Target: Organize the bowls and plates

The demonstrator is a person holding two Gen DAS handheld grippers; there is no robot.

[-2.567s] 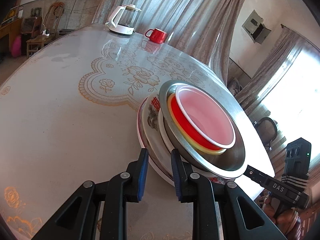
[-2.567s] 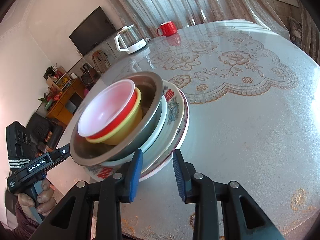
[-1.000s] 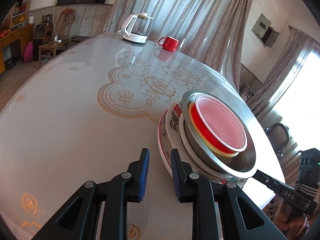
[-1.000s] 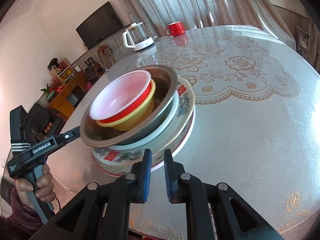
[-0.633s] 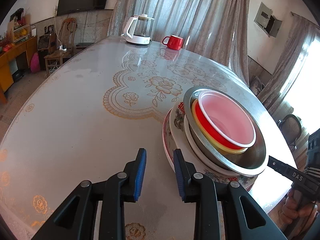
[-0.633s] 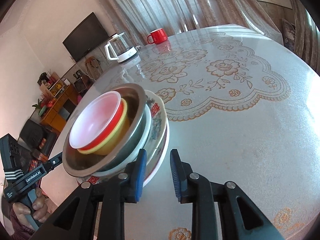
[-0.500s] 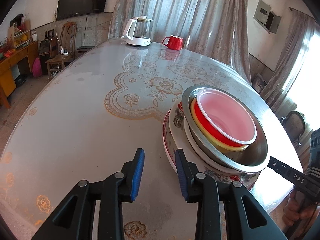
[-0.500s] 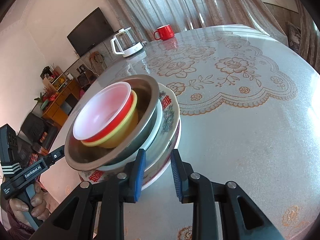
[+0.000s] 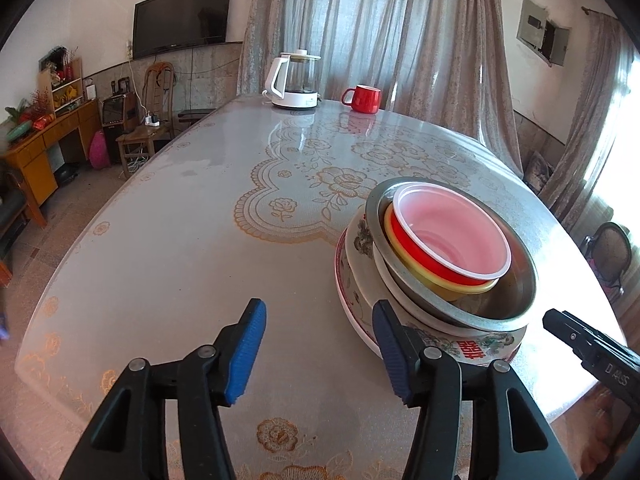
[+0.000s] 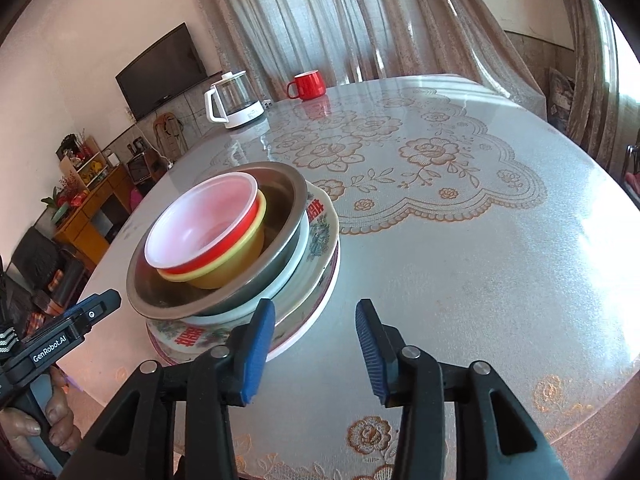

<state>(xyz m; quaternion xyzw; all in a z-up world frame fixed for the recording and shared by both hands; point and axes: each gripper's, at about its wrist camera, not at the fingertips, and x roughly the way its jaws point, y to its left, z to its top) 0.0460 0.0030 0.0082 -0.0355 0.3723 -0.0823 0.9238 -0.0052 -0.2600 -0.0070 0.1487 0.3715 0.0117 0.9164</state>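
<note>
A stack of dishes stands on the table [image 9: 168, 240]: a pink-rimmed plate [image 9: 352, 316] at the bottom, a patterned bowl [image 9: 472, 344], a steel bowl [image 9: 516, 300], a yellow bowl [image 9: 476, 288], and a red bowl with pale inside [image 9: 452, 236] on top. My left gripper [image 9: 318, 348] is open and empty, just left of the stack. My right gripper [image 10: 316, 348] is open and empty, just right of the same stack [image 10: 224, 240]. Each gripper shows at the edge of the other's view.
A white kettle [image 9: 294, 80] and a red mug [image 9: 362, 98] stand at the table's far end. Curtains hang behind. Chairs and a wooden cabinet [image 9: 36, 148] stand off the table to the left. The table has a lace-pattern cover [image 10: 400, 160].
Both grippers have opened wide and drawn back a little from the stack. The stack now rests level on the table.
</note>
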